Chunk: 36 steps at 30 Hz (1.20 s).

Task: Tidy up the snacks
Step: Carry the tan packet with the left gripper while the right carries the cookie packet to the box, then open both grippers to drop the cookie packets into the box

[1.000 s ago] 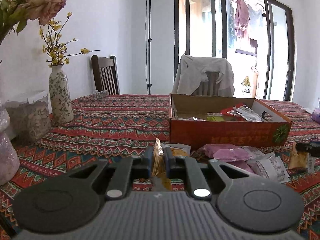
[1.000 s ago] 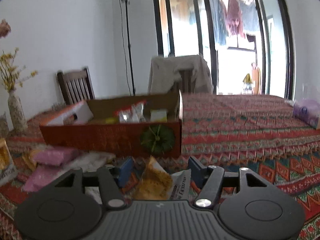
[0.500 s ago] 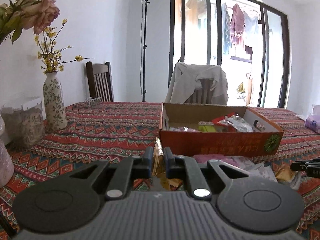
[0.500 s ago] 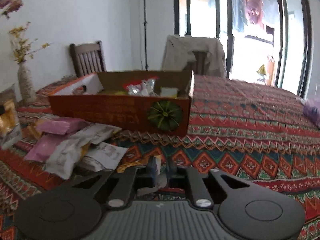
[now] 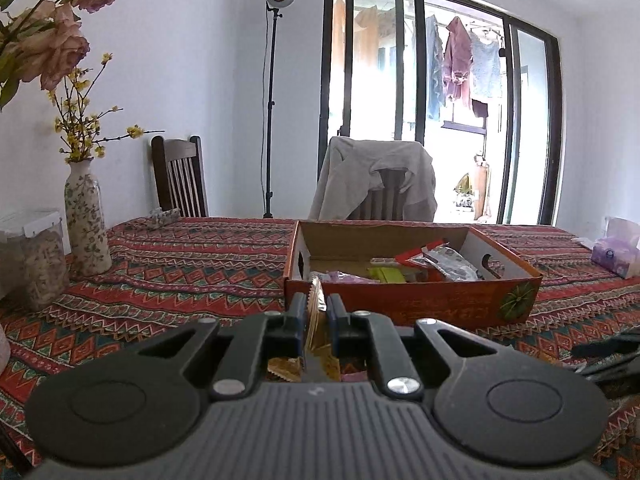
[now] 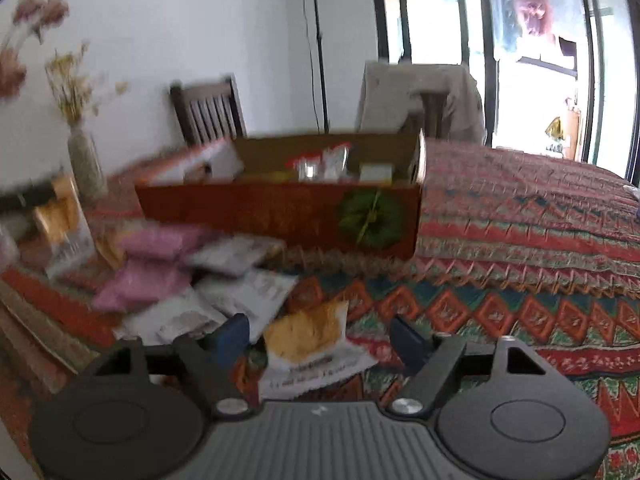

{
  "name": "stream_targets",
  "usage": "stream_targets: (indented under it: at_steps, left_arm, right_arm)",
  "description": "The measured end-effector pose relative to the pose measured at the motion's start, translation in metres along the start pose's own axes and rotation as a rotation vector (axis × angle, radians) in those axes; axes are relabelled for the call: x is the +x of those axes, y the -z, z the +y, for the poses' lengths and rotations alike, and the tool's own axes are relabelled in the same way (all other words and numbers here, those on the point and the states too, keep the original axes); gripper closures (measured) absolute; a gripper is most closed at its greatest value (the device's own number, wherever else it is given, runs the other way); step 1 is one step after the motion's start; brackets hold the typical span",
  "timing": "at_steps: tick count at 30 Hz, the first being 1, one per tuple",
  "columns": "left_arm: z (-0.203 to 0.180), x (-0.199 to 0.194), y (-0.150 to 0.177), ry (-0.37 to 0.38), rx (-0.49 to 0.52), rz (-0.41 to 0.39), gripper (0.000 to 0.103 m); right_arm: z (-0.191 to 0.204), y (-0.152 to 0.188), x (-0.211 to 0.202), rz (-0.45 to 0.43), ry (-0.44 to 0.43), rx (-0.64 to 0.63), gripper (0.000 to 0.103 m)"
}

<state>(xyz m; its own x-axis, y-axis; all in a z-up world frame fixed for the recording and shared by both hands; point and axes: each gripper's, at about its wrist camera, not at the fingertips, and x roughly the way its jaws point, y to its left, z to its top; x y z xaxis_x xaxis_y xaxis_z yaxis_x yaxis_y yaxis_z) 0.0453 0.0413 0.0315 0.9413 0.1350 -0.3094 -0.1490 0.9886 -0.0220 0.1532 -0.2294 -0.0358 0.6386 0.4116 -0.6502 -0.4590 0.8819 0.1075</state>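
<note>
Our left claw (image 5: pixel 317 322) pinches a crinkly serrated-edged snack packet (image 5: pixel 316 312); our right claw (image 6: pixel 320 338), jaws just opening, straddles a flat yellow foil pouch (image 6: pixel 308 332) on the woven-patterned counter (image 6: pixel 520 280).

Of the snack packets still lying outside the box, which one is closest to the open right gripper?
The yellow-and-white packet, lying on the tablecloth between the fingers of the right gripper. The pink and grey packets lie farther left, beside the box.
</note>
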Motion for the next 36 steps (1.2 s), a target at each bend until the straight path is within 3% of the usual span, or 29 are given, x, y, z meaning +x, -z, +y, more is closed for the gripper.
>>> stream_targets:
  at_steps: [3, 6, 12, 22, 30, 36]
  left_arm:
    - [-0.002, -0.001, -0.002, 0.006, 0.0, -0.007, 0.091]
    - [-0.003, 0.0, -0.005, 0.013, 0.0, -0.013, 0.091]
    - [-0.011, 0.008, -0.013, 0.042, -0.006, -0.025, 0.091]
    - [-0.03, 0.043, -0.052, 0.104, -0.039, -0.077, 0.094]
    - [-0.045, 0.102, -0.084, 0.102, -0.078, -0.072, 0.097]
    - [-0.036, 0.118, -0.08, 0.094, -0.092, -0.014, 0.096]
  right_arm:
    - [0.007, 0.005, 0.011, 0.034, 0.034, -0.048, 0.047]
    - [0.011, 0.005, 0.005, 0.012, 0.023, -0.075, 0.051]
    - [-0.001, -0.01, -0.018, -0.104, 0.067, -0.044, 0.052]
    - [-0.01, -0.079, -0.016, -0.286, 0.089, 0.02, 0.051]
    - [-0.01, -0.127, 0.028, -0.328, 0.084, 0.059, 0.051]
    - [-0.014, -0.12, 0.043, -0.313, 0.082, 0.071, 0.051]
